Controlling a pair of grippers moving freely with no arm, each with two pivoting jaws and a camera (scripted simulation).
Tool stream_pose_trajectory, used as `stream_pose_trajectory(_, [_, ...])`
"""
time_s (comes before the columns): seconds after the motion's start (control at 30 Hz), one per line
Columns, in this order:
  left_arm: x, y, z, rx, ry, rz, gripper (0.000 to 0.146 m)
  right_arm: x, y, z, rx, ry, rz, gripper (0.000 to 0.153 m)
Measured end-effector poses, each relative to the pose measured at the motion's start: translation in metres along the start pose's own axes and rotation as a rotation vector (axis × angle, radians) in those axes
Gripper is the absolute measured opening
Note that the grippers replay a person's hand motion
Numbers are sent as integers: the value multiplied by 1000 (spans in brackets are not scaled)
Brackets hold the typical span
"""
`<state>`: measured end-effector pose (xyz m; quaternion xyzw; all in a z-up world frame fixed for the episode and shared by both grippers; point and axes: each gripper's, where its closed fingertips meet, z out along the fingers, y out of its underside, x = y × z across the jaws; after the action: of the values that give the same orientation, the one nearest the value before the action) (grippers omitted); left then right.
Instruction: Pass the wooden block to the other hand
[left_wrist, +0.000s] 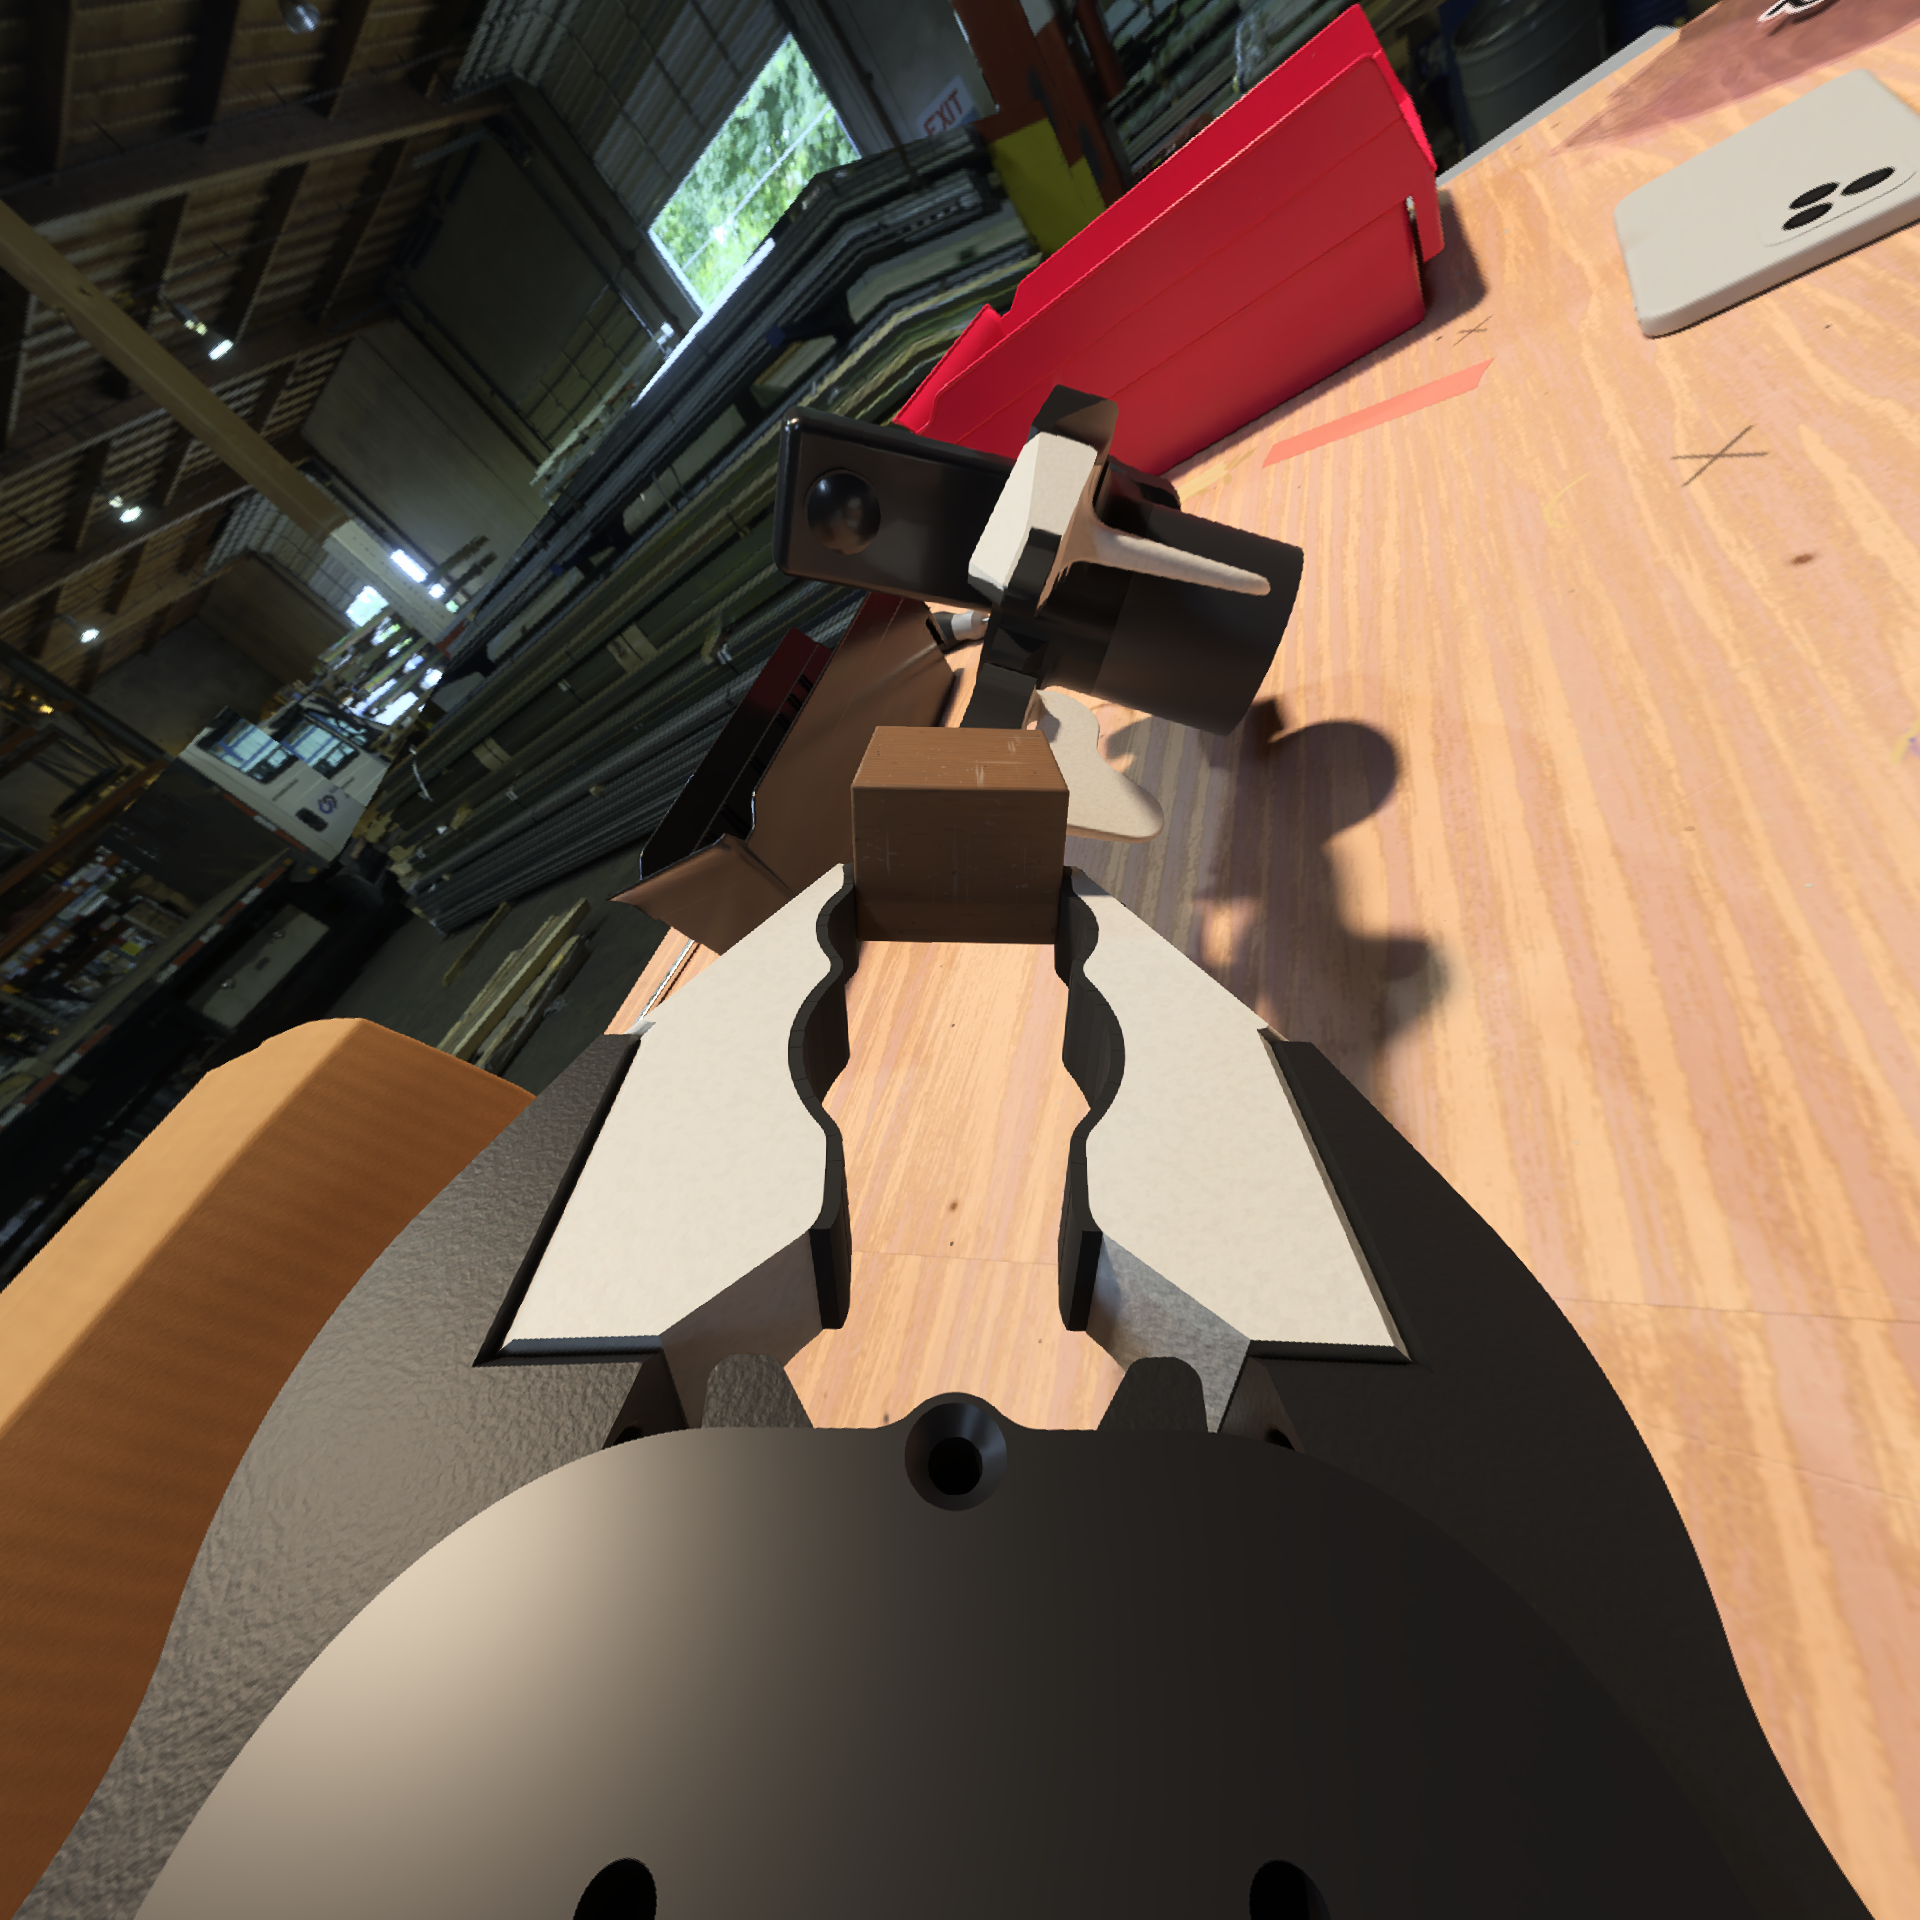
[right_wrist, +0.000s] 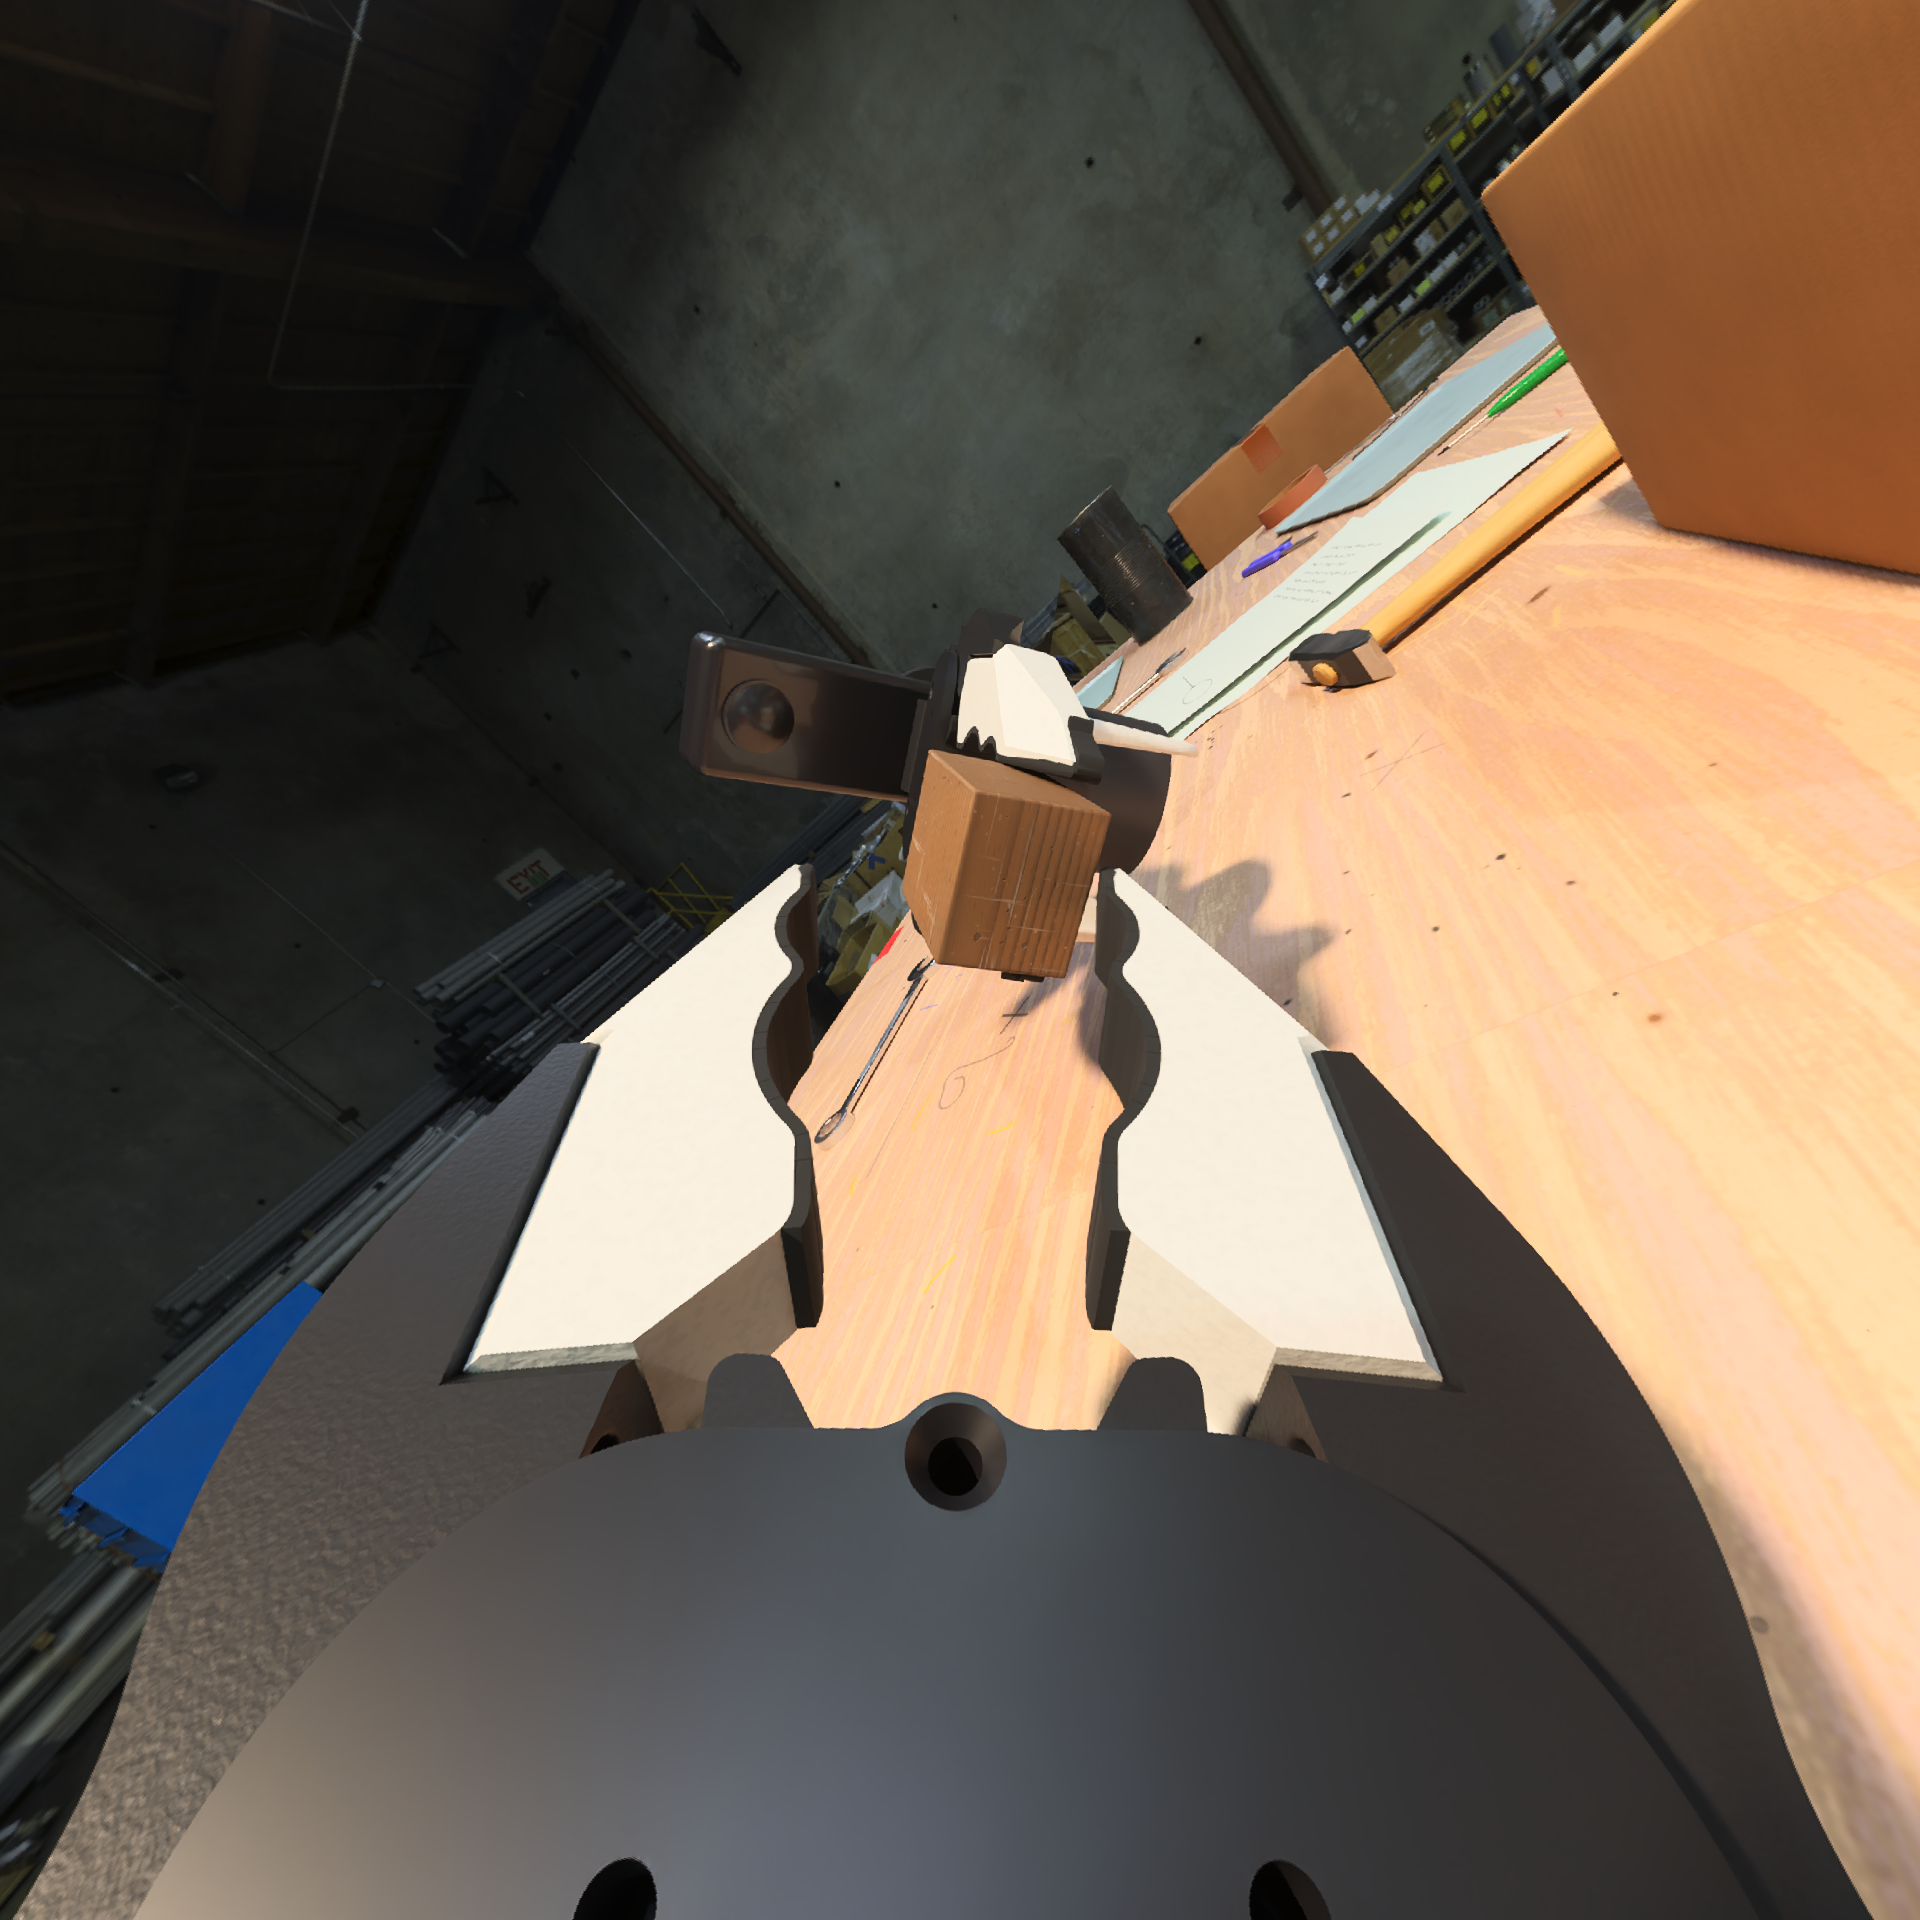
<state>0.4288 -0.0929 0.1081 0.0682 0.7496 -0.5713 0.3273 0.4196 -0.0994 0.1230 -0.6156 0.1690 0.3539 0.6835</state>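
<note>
Slippage is risked: wooden block (left_wrist: 958, 836) is pinched only at the tips of the left gripper (left_wrist: 958, 904), while the right gripper (right_wrist: 951, 904), jaws spread wide, is not yet closed around it above the table (left_wrist: 1558, 935).

there is one wooden block (left_wrist: 958, 831). there are two grippers, the left gripper (left_wrist: 958, 904) and the right gripper (right_wrist: 951, 904). on the table (left_wrist: 1558, 935) there is one red bin (left_wrist: 1195, 291), one phone (left_wrist: 1766, 197) and two brown boxes (right_wrist: 1745, 270). there is one hammer (right_wrist: 1455, 551), one wrench (right_wrist: 873, 1049), one blue pen (right_wrist: 1270, 559), one green pen (right_wrist: 1527, 382), one roll of tape (right_wrist: 1291, 497) and one dark can (right_wrist: 1127, 566).
</note>
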Motion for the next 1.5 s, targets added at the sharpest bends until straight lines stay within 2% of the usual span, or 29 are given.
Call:
stream_pose_trajectory(0.2, [-1,0,2,5,-19,-5,37,1,-1,-1,8,11,1,69])
stream_pose_trajectory(0.83, [7,-14,3,42,-17,52,37,-6,9,0,-48,-50,53,68])
stream_pose_trajectory(1.1, [12,-24,4,78,-1,64,37,-15,12,1,-66,-122,93,68])
stream_pose_trajectory(1.2, [13,-27,3,91,5,63,37,-18,12,1,-64,-142,96,62])
stream_pose_trajectory(1.37, [15,-26,4,85,16,60,37,-20,12,2,-57,-145,65,32])
stream_pose_trajectory(1.5, [13,-25,3,85,10,36,38,-18,10,3,-39,-118,17,31])
